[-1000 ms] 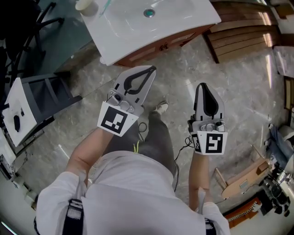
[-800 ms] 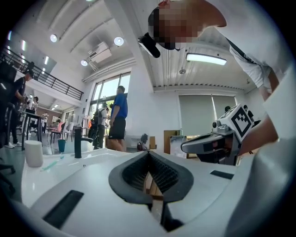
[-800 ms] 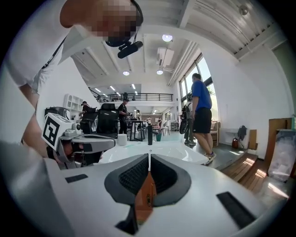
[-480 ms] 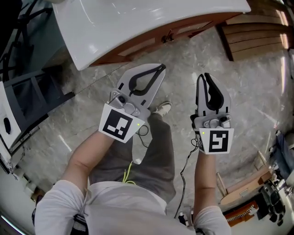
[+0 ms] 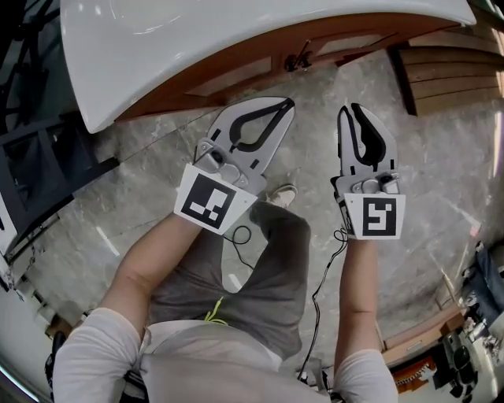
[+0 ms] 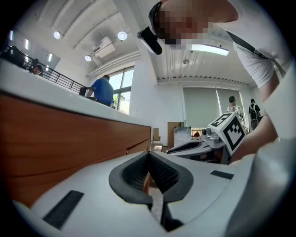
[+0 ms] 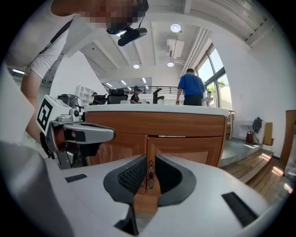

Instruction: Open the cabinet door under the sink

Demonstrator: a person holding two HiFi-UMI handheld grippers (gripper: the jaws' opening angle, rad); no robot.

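The wooden cabinet [image 5: 236,75] sits under the white sink counter [image 5: 236,24], and its dark door handles [image 5: 298,59] show at the middle seam. Both doors [image 7: 185,146] look closed in the right gripper view. My left gripper [image 5: 288,102] hovers over the floor just short of the cabinet front, left of the handles, its tips touching and empty [image 6: 148,153]. My right gripper [image 5: 350,110] is level with it, to the right. It points at the seam, and its pads stand a narrow gap apart [image 7: 149,159] with the far handles [image 7: 150,167] showing through.
Wooden steps [image 5: 449,63] lie right of the cabinet. A dark metal rack [image 5: 39,173] stands at the left. The person's leg and shoe [image 5: 279,193] are on the marble floor below the grippers, with a cable [image 5: 323,291] trailing. Clutter sits at the lower right [image 5: 465,362].
Both grippers have moved forward toward the cabinet front. The counter and cabinet now fill more of the top of the head view.
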